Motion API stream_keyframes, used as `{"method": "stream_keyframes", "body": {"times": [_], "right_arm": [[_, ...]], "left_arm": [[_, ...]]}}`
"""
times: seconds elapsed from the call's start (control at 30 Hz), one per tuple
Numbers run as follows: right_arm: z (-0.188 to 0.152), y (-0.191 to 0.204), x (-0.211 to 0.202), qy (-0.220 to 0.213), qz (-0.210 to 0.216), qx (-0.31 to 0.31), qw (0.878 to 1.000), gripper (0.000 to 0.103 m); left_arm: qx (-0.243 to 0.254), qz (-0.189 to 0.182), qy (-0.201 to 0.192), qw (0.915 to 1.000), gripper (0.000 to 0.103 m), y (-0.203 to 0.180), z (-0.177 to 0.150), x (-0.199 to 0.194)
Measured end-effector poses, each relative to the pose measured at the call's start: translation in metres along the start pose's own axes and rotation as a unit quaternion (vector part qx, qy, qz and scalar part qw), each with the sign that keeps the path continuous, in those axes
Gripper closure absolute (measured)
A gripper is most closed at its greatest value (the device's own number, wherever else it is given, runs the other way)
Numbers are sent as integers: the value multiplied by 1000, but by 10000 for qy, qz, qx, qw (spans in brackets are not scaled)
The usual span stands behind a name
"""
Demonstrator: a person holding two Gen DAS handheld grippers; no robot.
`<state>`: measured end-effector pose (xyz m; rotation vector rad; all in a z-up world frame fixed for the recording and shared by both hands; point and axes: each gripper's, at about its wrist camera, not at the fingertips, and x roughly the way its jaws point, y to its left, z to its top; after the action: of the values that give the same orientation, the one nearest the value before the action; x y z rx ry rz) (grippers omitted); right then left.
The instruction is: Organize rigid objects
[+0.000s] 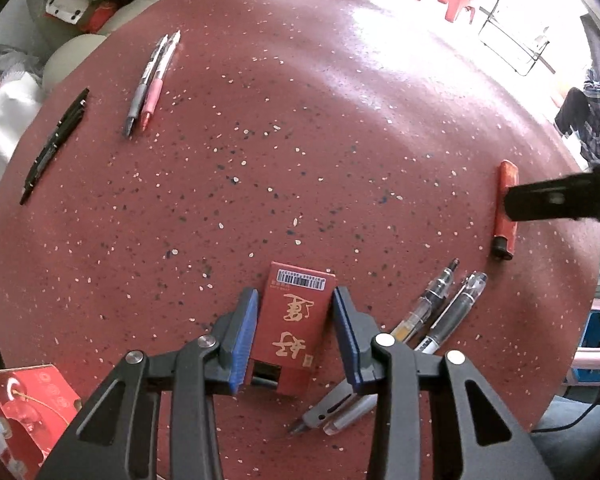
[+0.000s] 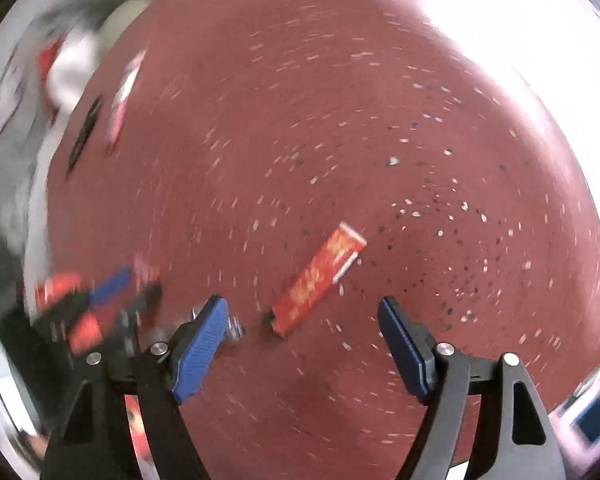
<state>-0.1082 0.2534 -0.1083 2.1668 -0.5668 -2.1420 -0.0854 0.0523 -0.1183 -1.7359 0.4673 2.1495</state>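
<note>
Left jaws on a red box, right jaws wide

Left gripper (image 1: 295, 334) clamps the red box (image 1: 294, 326) – gold characters, barcode label; right gripper (image 2: 303, 344) gapes empty above the lighter (image 2: 318, 278) on the worktop (image 1: 300, 140).

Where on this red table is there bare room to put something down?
The widest free patch is the table's middle, between the two pens at far left, the red box in front and the orange lighter at right. It is crowded right of the box, where clear pens and a grey pen lie.
</note>
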Motion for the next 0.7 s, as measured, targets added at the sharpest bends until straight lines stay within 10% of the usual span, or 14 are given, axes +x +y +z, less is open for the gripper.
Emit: {"method": "stream_keyframes", "body": {"times": [0.2, 0.3, 0.7], "right_arm": [[-7, 59, 29, -119, -1556, -1289, 9793, 31], [-19, 77, 27, -104, -1482, -2125, 9658, 83], [-21, 22, -25, 105, 252, -1069, 9939, 83]], "left_arm": [[35, 79, -52, 9999, 62, -5, 7, 1], [-24, 49, -20, 10000, 62, -5, 11, 2], [-1633, -741, 47, 9838, 64, 29, 6, -20]]}}
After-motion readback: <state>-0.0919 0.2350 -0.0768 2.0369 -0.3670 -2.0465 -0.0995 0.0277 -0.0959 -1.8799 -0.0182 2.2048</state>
